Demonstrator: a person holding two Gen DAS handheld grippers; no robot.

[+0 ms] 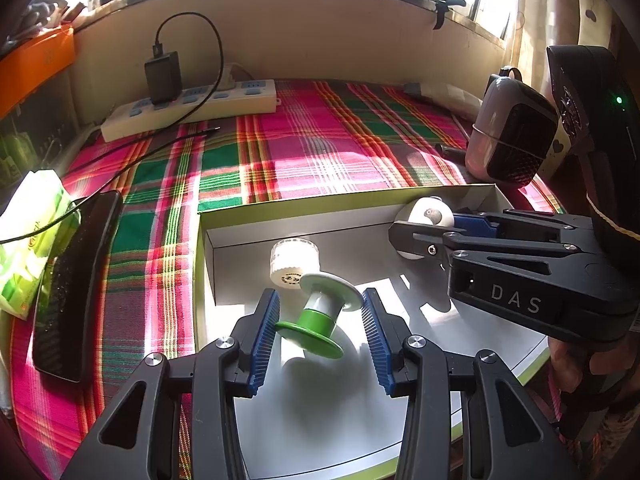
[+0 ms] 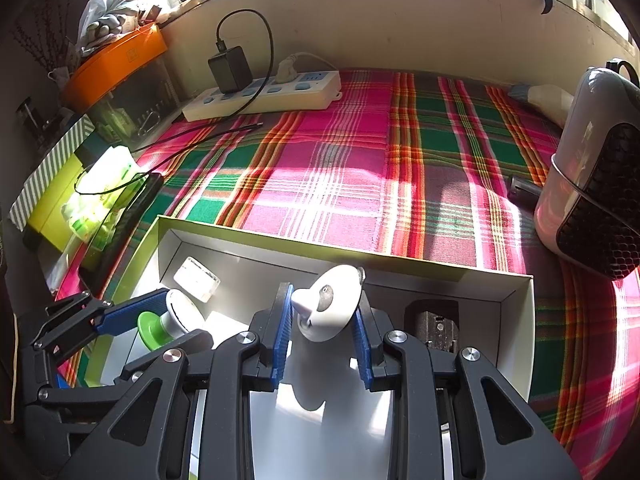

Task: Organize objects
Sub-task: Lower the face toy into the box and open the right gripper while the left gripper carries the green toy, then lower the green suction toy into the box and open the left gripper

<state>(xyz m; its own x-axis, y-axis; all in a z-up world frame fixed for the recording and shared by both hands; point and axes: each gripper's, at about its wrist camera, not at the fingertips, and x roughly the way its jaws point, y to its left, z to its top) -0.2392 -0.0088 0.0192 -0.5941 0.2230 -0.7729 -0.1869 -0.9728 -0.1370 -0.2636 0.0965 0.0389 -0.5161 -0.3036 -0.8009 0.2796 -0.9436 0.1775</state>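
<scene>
A shallow white box [image 1: 344,196] with a green rim lies on the plaid cloth; it also shows in the right wrist view [image 2: 440,268]. My left gripper [image 1: 320,312] is open over the box, its blue pads on either side of a green and white spool [image 1: 320,312] that touches the left pad [image 1: 266,320] only. A small white ribbed jar [image 1: 294,260] lies just beyond the spool. My right gripper [image 2: 324,312] is shut on a round white gadget [image 2: 330,304], held over the box; the gadget also shows in the left wrist view [image 1: 426,214]. A dark block [image 2: 434,328] sits in the box's right corner.
A power strip [image 1: 192,108] with a black charger stands at the back. A dark phone [image 1: 72,284] and a green tissue pack [image 1: 32,232] lie at the left. A white and black heater [image 2: 592,184] stands at the right. An orange box [image 2: 116,60] sits far left.
</scene>
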